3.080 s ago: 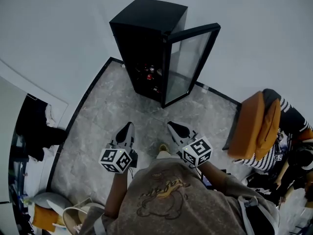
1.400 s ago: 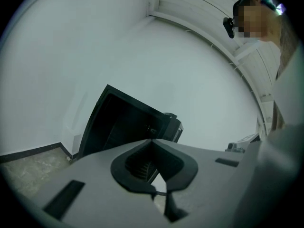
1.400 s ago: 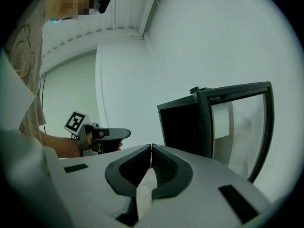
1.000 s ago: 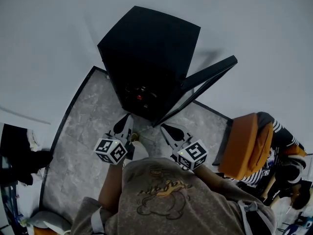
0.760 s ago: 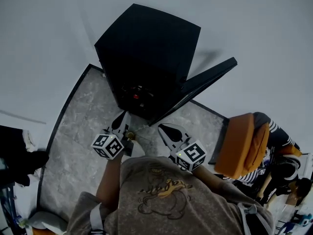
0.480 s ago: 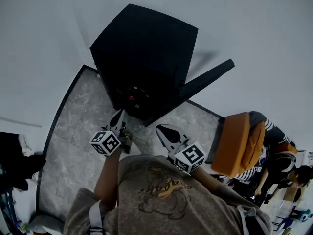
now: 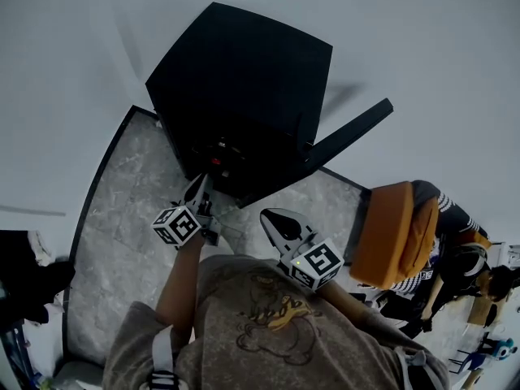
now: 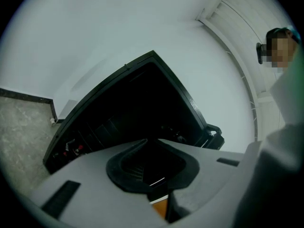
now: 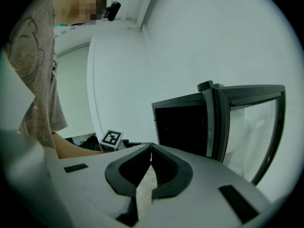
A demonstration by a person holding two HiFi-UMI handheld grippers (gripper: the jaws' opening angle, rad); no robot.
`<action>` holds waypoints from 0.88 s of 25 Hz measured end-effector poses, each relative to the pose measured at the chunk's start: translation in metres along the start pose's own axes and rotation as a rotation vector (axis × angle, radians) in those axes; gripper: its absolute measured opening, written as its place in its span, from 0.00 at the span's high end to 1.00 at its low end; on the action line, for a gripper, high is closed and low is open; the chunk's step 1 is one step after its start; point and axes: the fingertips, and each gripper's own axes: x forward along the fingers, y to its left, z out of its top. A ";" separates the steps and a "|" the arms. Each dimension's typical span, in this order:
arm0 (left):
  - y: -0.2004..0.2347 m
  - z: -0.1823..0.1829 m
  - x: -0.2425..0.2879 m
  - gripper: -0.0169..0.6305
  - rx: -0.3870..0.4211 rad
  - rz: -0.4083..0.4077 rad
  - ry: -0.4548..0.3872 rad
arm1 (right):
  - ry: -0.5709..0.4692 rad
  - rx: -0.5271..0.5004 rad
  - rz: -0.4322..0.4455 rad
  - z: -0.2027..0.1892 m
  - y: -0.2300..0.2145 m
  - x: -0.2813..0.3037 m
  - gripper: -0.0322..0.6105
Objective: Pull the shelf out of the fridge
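The black fridge (image 7: 244,80) stands on the marbled floor with its glass door (image 7: 349,132) swung open to the right. Its inside is dark; I make out faint shelf lines (image 8: 98,130) and small red-capped items (image 7: 215,159) low in the front. My left gripper (image 7: 198,187) points into the open front, just short of it. Its jaws are opening, a narrow gap shows at the tips (image 8: 149,140), and nothing is between them. My right gripper (image 7: 266,215) hangs back to the right, shut and empty, its tips (image 9: 151,146) meeting. From there I see the fridge (image 9: 185,127) and door (image 9: 251,127).
An orange chair (image 7: 390,234) stands at the right, with a person in a striped top (image 7: 455,218) behind it. Dark clothing (image 7: 32,279) lies at the left edge. The grey marbled floor panel (image 7: 122,210) has a black border against the white wall.
The fridge has come closer in the head view. My left gripper has moved forward to the fridge's open front. The right gripper has stayed behind beside it.
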 end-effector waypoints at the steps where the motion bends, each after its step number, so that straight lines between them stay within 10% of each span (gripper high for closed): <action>1: 0.006 -0.001 0.003 0.92 -0.019 0.003 0.002 | 0.001 -0.001 -0.003 0.000 0.001 0.001 0.92; 22: 0.133 -0.031 0.070 0.78 -0.248 0.150 0.006 | 0.083 0.058 -0.041 -0.013 -0.009 0.024 0.92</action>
